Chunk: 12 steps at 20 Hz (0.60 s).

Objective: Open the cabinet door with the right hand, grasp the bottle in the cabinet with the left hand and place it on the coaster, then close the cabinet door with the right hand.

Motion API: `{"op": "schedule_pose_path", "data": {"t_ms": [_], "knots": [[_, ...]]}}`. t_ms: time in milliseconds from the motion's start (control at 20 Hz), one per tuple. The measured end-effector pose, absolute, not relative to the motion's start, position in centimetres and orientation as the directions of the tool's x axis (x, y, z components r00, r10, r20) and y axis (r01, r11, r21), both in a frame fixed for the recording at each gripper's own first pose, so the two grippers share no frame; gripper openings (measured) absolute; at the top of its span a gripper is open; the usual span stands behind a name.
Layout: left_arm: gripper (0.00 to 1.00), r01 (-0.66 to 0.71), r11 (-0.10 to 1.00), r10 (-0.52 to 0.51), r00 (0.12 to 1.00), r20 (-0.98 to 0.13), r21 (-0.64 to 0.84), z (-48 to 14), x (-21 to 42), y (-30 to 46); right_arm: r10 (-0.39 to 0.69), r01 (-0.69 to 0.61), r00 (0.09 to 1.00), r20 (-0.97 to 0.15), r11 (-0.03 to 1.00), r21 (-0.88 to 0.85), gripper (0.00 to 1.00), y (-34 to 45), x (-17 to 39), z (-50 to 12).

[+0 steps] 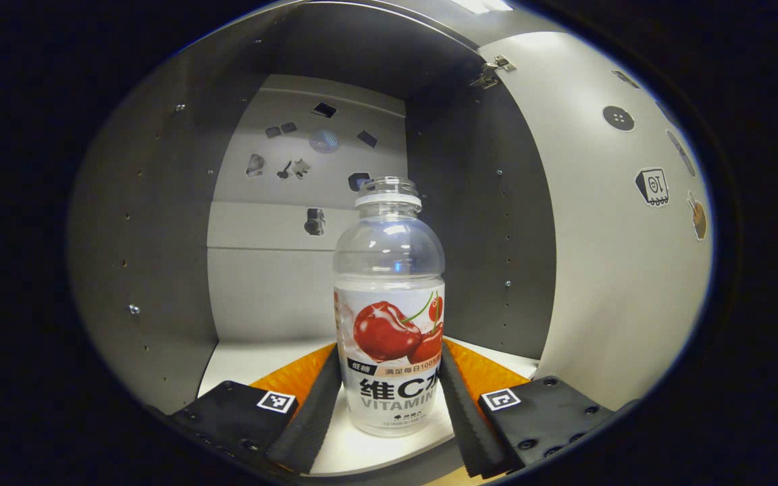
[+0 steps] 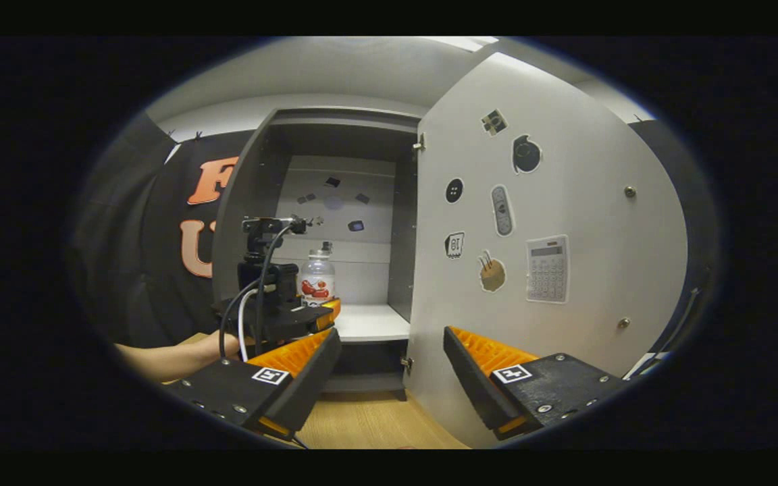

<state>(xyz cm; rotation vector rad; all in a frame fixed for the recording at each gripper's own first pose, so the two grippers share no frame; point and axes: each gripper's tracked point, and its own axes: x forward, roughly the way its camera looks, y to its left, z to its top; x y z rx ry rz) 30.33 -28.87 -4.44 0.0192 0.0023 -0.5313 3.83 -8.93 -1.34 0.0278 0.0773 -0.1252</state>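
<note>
Inside, bottle (image 1: 389, 310) between left claw (image 1: 387, 398) fingers, door (image 1: 605, 223) ajar.

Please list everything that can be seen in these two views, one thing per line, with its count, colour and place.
bottle: one, clear with a red fruit label, no cap, upright on the cabinet shelf between the left gripper's fingers.
cabinet: one, grey, open, standing on the wooden floor.
cabinet shelf: one, white, inside the cabinet.
cabinet door: one, light grey, swung open on the right, hinged at its top corner.
stickers: several, mostly black and white, on the door's inner face and the cabinet's back wall.
wooden floor: light brown, before the cabinet.
left gripper: one, jaws either side of the bottle.
right gripper: one, jaws open, before the door.
hand: one, holding the left gripper.
</note>
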Motion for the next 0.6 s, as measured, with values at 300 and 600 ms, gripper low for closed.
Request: {"op": "schedule_pose_path", "data": {"t_ms": [300,600], "knots": [[0.83,0.497,0.867,-0.496,0.868,0.032,-0.029,-3.1,28.7,-27.7,-0.104,0.105,0.992,-0.073,0.995,0.004,0.94,-9.1,2.3,-1.0],[0.83,0.458,0.889,-0.456,0.886,0.088,-0.004,-0.7,23.3,-25.2,-0.051,0.052,0.997,-0.058,0.999,0.015,0.94,-9.2,-1.2,-0.5]]}}
